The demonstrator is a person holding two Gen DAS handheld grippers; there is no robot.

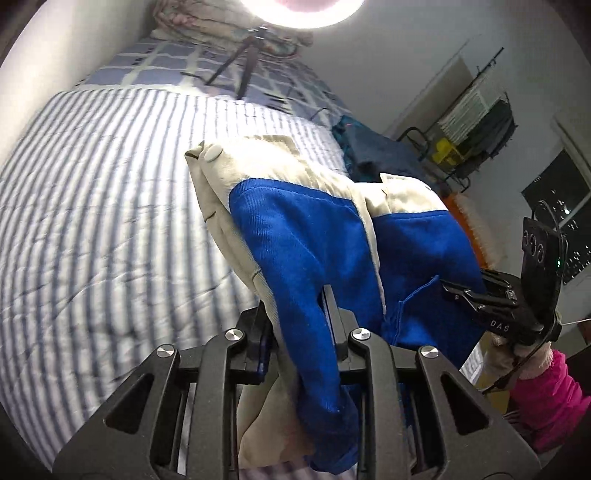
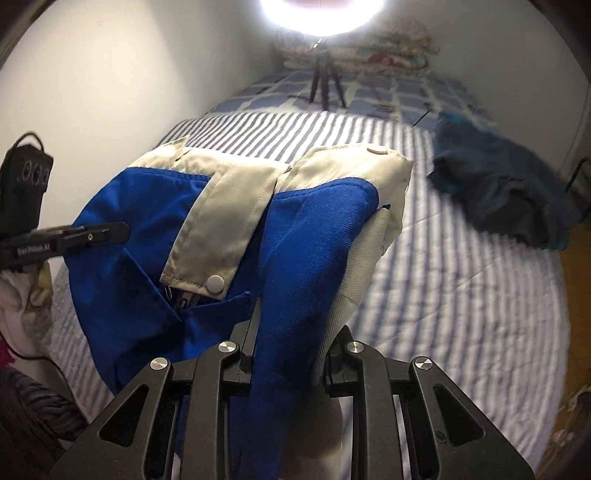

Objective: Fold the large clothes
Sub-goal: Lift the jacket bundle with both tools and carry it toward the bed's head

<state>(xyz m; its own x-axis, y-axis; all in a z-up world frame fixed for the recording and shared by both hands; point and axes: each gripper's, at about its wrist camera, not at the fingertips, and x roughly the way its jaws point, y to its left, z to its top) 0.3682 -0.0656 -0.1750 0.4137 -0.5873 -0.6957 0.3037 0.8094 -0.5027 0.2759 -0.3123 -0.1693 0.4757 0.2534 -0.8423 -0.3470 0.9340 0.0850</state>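
Your left gripper (image 1: 297, 317) pinches a fold of the blue-and-beige jacket (image 1: 314, 229), its jaws pressed on the cloth at about 6 o'clock in the left wrist view, with the garment draped up and away toward 12 o'clock. Your right gripper (image 2: 291, 347) is likewise clamped on the same jacket (image 2: 258, 221), the blue fabric running between its jaws and hanging below them. The jacket hangs between your two grippers, above the striped bedspread (image 1: 92, 203); its beige flap (image 2: 225, 221) with a white snap button (image 2: 215, 283) shows in the right wrist view, a zipper just beneath it. In the left wrist view your right gripper (image 1: 465, 295) sits at 3 o'clock, on the far blue edge, with a pink sleeve (image 1: 543, 398) below it at 4 o'clock. No boxes or baskets with visible contents can be made out. The surface is a bed: blue-and-white stripes near you, a checked blue sheet (image 2: 369, 96) toward 12 o'clock, where a small black tripod (image 2: 325, 81) stands before folded bedding (image 2: 362, 51). A dark teal garment (image 2: 506, 192) lies on the stripes at 2 o'clock in the right view. A bright lamp (image 2: 321, 14) glares at 12 o'clock, and a white wall (image 2: 110, 92) runs along 10 o'clock.
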